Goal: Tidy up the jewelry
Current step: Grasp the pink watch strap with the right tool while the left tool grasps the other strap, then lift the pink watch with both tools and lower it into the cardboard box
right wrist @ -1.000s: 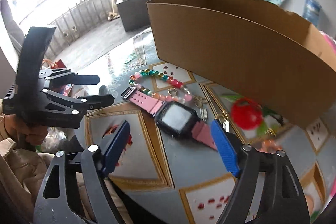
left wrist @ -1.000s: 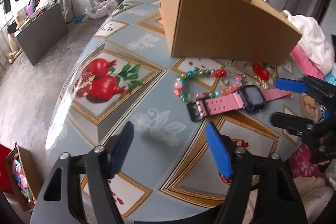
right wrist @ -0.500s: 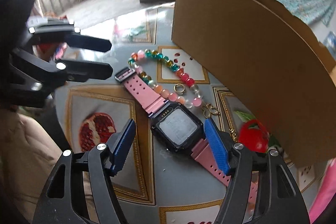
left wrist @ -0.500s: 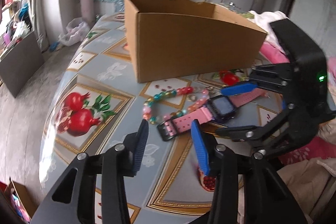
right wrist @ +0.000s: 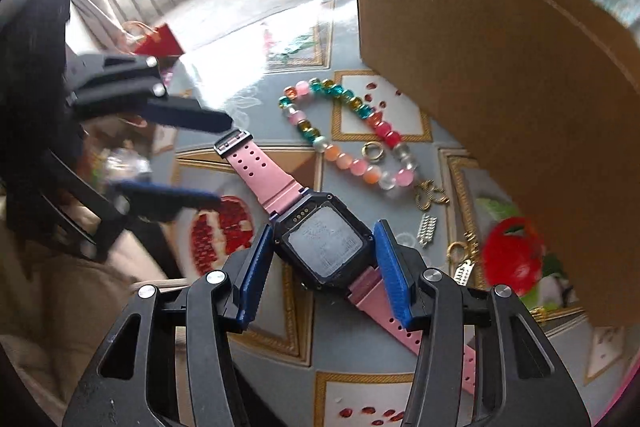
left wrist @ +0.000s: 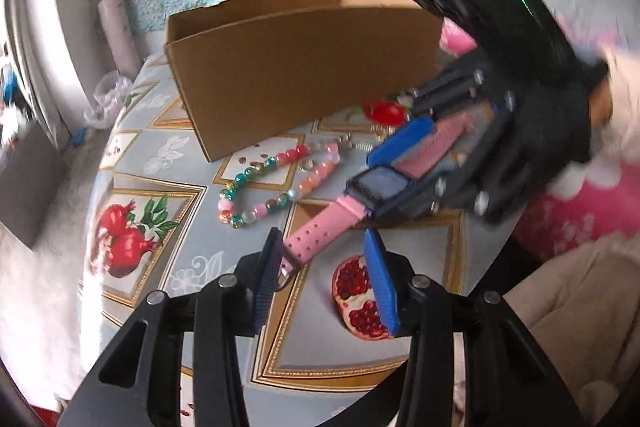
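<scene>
While the watch (right wrist: 326, 243) lies face-down on the desk (right wrist: 352, 379) in front of the box (right wrist: 500, 67), the right tongs (right wrist: 320, 263) straddle its dark case, and their jaws have just been closing; the blue pads sit right at the case's sides, but contact cannot be told; the left tongs (left wrist: 322, 281) stand parted over the buckle end of the pink strap (left wrist: 316, 239), one pad touching or just beside the strap tip, the other apart; a bead bracelet (right wrist: 348, 131) curls between watch and box; a ring (right wrist: 373, 151) lies just beside the beads; small gold charms (right wrist: 430, 197) and a red piece (right wrist: 512, 255) rest near the box wall.
</scene>
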`<state>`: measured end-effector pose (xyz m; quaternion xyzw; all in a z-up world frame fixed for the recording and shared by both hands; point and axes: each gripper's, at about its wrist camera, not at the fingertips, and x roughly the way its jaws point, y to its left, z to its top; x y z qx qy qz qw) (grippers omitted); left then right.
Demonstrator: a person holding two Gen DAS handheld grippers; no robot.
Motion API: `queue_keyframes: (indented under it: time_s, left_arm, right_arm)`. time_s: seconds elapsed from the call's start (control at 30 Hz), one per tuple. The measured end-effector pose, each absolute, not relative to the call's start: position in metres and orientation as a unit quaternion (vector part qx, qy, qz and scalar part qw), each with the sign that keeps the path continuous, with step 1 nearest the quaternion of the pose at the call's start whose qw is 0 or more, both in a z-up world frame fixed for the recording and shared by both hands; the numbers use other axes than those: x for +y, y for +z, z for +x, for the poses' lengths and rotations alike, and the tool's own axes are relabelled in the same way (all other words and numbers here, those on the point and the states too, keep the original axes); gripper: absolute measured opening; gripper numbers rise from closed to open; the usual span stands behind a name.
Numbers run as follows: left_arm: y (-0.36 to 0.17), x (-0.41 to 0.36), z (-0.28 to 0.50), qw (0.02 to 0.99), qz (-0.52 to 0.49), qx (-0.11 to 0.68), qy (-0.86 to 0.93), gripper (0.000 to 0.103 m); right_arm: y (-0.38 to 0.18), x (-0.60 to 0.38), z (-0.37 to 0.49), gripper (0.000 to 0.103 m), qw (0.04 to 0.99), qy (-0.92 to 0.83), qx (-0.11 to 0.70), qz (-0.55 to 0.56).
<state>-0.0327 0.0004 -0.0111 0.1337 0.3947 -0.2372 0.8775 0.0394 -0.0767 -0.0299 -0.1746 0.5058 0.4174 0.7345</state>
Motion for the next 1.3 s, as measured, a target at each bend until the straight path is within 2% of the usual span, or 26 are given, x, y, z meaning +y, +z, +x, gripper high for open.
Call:
queue_keyframes:
  time_s: [0.17,0.37,0.47,0.5,0.57,0.63,0.87,1.0,1.07,1.13,1.3]
  left_arm:
    - [-0.026,-0.018,-0.036,0.870,0.222,0.389,-0.209,0.041]
    - [-0.032,-0.024,-0.025,0.877,0.246,0.372,-0.179,0.041]
    - [-0.032,-0.023,-0.019,0.880,0.232,0.371,-0.185,0.017]
    - [-0.032,-0.023,-0.017,0.880,0.229,0.372,-0.186,0.013]
    - [-0.032,-0.022,-0.014,0.881,0.218,0.374,-0.190,0.010]
    - [-0.030,-0.016,-0.008,0.882,0.199,0.383,-0.190,0.009]
    - [-0.026,0.004,0.008,0.882,0.144,0.407,-0.190,0.006]
    - [-0.030,0.006,0.011,0.879,0.143,0.413,-0.188,0.005]
    - [-0.031,0.003,0.010,0.880,0.144,0.412,-0.187,0.005]
    - [-0.032,0.003,0.011,0.881,0.145,0.413,-0.183,0.005]
    - [-0.031,0.002,0.003,0.884,0.147,0.405,-0.180,0.005]
  right_arm:
    - [-0.030,-0.085,0.061,0.048,0.698,0.451,0.539,-0.138]
    - [-0.026,-0.086,0.063,0.048,0.684,0.461,0.546,-0.145]
    - [-0.026,-0.093,0.061,0.048,0.694,0.457,0.542,-0.130]
    - [-0.026,-0.093,0.064,0.048,0.697,0.454,0.541,-0.125]
    - [-0.027,-0.098,0.061,0.050,0.712,0.440,0.536,-0.112]
    - [-0.027,-0.106,0.054,0.057,0.727,0.423,0.531,-0.103]
    - [-0.029,-0.127,0.029,0.058,0.771,0.372,0.502,-0.124]
    - [-0.034,-0.120,0.014,0.039,0.790,0.333,0.480,-0.185]
    - [-0.034,-0.117,0.007,0.033,0.797,0.319,0.469,-0.208]
    - [-0.034,-0.118,0.004,0.013,0.805,0.307,0.464,-0.207]
    - [-0.033,-0.123,-0.002,0.004,0.831,0.271,0.448,-0.188]
